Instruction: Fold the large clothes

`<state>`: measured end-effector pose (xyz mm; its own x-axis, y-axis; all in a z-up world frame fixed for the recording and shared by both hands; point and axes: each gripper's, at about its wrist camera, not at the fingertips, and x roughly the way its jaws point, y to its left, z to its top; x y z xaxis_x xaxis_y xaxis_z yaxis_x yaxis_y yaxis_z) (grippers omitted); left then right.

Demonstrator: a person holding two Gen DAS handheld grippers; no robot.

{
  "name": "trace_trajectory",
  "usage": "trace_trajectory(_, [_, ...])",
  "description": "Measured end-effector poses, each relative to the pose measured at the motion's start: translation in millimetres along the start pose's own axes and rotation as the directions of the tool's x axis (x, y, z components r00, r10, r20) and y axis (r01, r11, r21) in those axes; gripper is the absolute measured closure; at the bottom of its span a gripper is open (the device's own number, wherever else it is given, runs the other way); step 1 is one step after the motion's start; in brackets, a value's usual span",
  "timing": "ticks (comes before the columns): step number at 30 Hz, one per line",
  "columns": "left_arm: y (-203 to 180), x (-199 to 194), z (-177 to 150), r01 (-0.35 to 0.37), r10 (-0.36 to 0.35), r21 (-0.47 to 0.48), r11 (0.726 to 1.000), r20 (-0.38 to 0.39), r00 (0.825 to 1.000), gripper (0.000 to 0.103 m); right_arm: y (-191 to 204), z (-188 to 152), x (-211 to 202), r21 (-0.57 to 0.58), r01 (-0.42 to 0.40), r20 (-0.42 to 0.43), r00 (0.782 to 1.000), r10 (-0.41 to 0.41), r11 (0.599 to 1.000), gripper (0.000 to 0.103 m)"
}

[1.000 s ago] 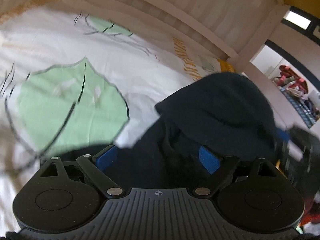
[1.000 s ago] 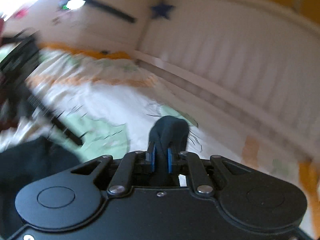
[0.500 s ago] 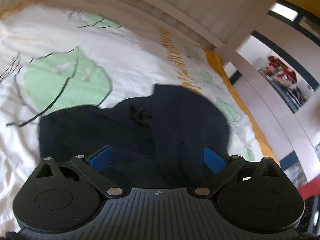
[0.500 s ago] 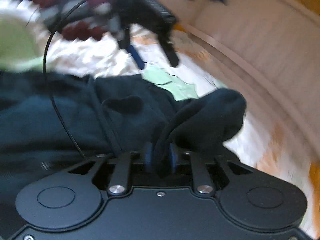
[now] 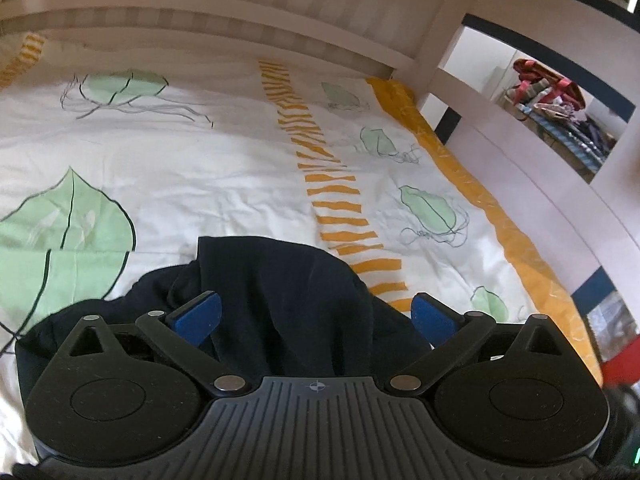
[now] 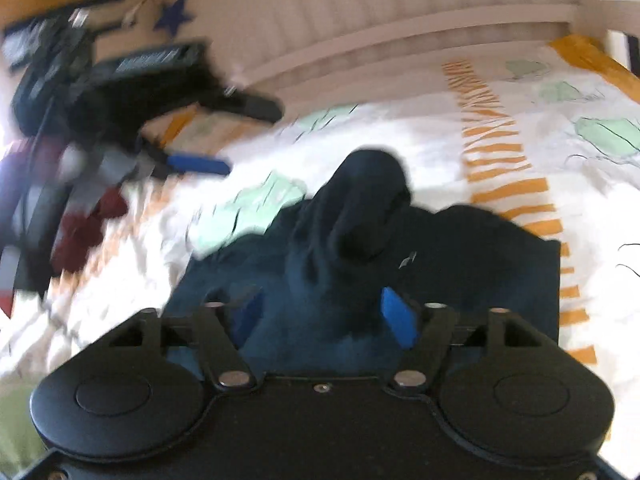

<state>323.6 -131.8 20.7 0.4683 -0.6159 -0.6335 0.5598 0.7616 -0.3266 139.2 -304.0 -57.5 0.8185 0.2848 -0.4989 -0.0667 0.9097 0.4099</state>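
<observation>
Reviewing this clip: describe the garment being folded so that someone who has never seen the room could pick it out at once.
Start at the white bed cover with green leaves and orange stripes, beside the slatted bed rail. The dark navy garment lies bunched at its near edge, in front of both tools. It is the only dark, unpatterned thing on the cover.

garment (image 5: 288, 292) on bed (image 5: 224, 168), bunched before both my grippers | slatted rail (image 5: 200, 4) behind bed | my left gripper (image 6: 208, 136) left of garment
</observation>
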Motion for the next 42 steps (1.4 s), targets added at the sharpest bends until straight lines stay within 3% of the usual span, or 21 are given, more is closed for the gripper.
trace_trajectory(7, [27.7,4.7,-30.7,-0.031,0.03,-0.019,0.999,-0.053,0.998,0.0,-24.3,51.1,47.1,0.101,-0.006,0.011,1.0,0.004,0.995,0.019])
trace_trajectory(12, [49.7,8.5,-50.0,-0.011,0.008,-0.031,0.999,-0.09,0.996,0.0,-30.6,63.4,71.5,0.096,0.009,-0.027,1.0,-0.006,0.995,0.021])
trace_trajectory(14, [54.6,11.4,-55.4,0.007,-0.011,-0.039,0.999,-0.099,0.995,0.0,-31.9,66.3,78.9,0.09,0.012,-0.041,0.999,-0.008,0.996,0.036])
trace_trajectory(16, [55.7,18.1,-60.2,0.026,-0.031,-0.047,0.999,-0.112,0.993,0.0,-30.5,68.9,82.4,0.067,0.027,-0.055,0.998,-0.023,0.997,0.076])
trace_trajectory(17, [55.8,22.7,-62.5,0.035,-0.04,-0.048,0.998,-0.12,0.992,0.0,-28.1,71.4,83.4,0.037,0.039,-0.053,0.998,-0.037,0.999,0.082])
trace_trajectory(20, [51.8,41.1,-69.3,0.045,-0.051,-0.044,0.998,-0.153,0.987,0.0,-12.7,84.0,73.4,-0.083,0.035,-0.008,0.999,-0.036,0.996,0.083])
trace_trajectory(22, [50.2,51.7,-72.2,0.054,-0.064,-0.065,0.996,-0.162,0.985,0.0,2.8,94.6,58.3,-0.186,-0.005,0.047,0.999,0.014,0.982,0.083])
trace_trajectory(24, [52.5,58.3,-73.9,0.057,-0.075,-0.115,0.992,-0.155,0.985,0.0,26.7,98.1,37.9,-0.348,-0.055,0.084,0.992,0.089,0.936,0.083])
trace_trajectory(26, [57.1,60.8,-76.3,0.053,-0.077,-0.161,0.986,-0.146,0.986,0.0,55.5,89.0,19.5,-0.533,-0.1,0.069,0.985,0.161,0.84,0.083])
trace_trajectory(30, [64.9,43.2,-91.6,0.044,-0.07,-0.177,0.983,-0.145,0.987,0.001,99.7,38.5,0.3,-0.775,-0.173,-0.069,0.979,0.19,0.608,0.083])
trace_trajectory(32, [69.1,23.6,-106.5,0.048,-0.075,-0.179,0.983,-0.151,0.986,0.001,107.3,9.0,-3.7,-0.818,-0.203,-0.127,0.976,0.175,0.538,0.083])
trace_trajectory(34, [70.6,2.9,-125.8,0.014,-0.042,-0.142,0.99,-0.191,0.981,0.001,108.4,-15.5,-7.1,-0.828,-0.226,-0.157,0.972,0.175,0.514,0.081])
trace_trajectory(42, [73.1,-80.7,-163.1,0.091,-0.104,-0.073,0.993,-0.214,0.971,0.0,91.7,-64.3,-19.8,-0.758,-0.311,-0.289,0.948,0.132,0.573,0.073])
